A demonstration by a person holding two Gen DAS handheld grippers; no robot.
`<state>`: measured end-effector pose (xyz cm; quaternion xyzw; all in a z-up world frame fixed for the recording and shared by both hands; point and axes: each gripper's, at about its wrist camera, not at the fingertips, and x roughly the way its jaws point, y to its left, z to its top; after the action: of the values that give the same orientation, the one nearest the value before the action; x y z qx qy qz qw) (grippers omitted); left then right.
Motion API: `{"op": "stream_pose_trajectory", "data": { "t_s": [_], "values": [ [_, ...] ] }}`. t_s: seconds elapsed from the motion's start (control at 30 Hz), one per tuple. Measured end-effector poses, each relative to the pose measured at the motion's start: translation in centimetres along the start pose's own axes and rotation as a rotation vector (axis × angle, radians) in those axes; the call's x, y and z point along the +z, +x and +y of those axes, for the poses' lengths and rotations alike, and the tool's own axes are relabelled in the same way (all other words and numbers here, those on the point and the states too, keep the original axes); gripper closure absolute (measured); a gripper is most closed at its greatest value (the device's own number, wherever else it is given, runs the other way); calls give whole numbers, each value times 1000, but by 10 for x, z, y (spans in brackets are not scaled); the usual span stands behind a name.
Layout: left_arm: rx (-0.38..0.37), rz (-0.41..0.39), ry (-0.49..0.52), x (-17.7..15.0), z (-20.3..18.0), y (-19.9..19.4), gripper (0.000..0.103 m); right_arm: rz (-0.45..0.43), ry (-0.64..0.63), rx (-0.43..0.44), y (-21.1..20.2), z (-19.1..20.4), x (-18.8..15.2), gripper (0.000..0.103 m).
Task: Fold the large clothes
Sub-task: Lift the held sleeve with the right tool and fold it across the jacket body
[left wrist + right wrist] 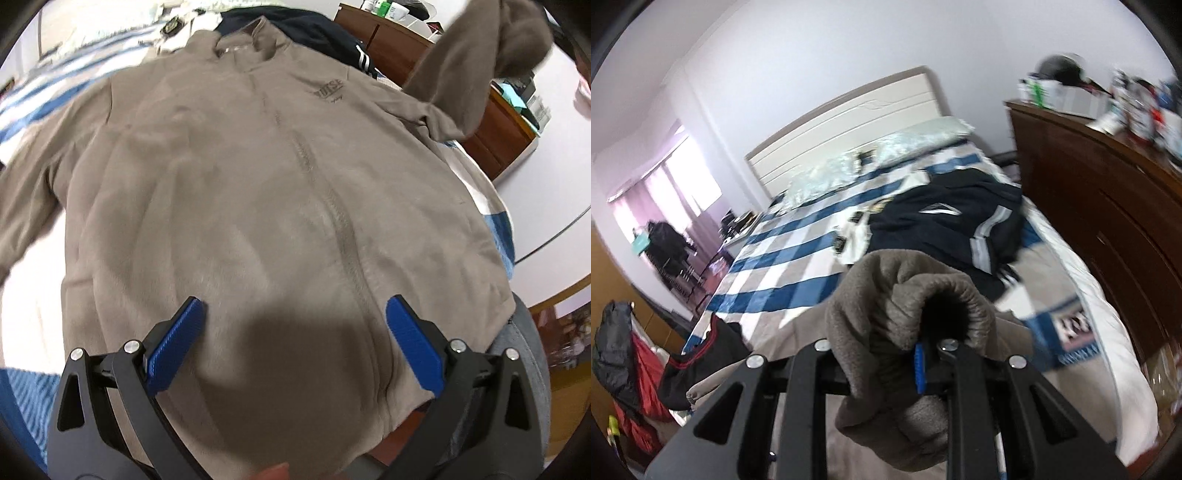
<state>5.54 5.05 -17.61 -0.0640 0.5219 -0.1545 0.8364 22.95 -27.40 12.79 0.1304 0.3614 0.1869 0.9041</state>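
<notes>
A large taupe fleece zip jacket [258, 192] lies flat on the bed, front up, collar at the far end and hem nearest me. My left gripper [295, 332] is open and empty, hovering over the jacket's lower middle by the zipper. Its blue pads [173, 343] stand wide apart. The jacket's right sleeve [476, 62] is lifted in the air at the upper right. In the right wrist view my right gripper [916, 363] is shut on that sleeve's cuff [916, 306], which bunches over the fingers and hides most of them.
The bed [798, 258] has a blue and white striped cover. A dark navy jacket [956, 229] lies beyond the collar, also in the left wrist view [317, 26]. A brown wooden dresser [1108, 206] with clutter on top stands along the right side. Black and red clothes [683, 362] hang at the left.
</notes>
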Motion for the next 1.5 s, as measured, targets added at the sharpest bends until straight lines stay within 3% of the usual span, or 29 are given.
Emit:
{"op": "stream_pose_trajectory", "data": {
  "t_s": [0.17, 0.3, 0.47, 0.7, 0.9, 1.2, 1.37, 1.5],
  "values": [
    [-22, 39, -9, -16, 13, 22, 6, 82, -141, 53, 53, 78, 9, 80],
    [6, 2, 35, -21, 9, 30, 6, 163, -235, 78, 96, 133, -5, 80],
    [63, -14, 107, -29, -12, 22, 6, 272, -370, 102, 143, 193, -45, 80],
    [87, 19, 41, -37, -24, 8, 6, 470, -583, 94, 200, 249, -134, 81],
    [137, 37, 71, -35, -26, 24, 6, 662, -717, 36, 253, 274, -209, 81],
    [141, 41, 90, -35, -27, 34, 6, 862, -793, -31, 313, 283, -272, 80],
    [148, 46, 98, -31, -28, 40, 6, 898, -777, -62, 326, 278, -291, 80],
    [155, 45, 109, -29, -30, 44, 6, 913, -724, -69, 322, 274, -281, 74]
  ]
}}
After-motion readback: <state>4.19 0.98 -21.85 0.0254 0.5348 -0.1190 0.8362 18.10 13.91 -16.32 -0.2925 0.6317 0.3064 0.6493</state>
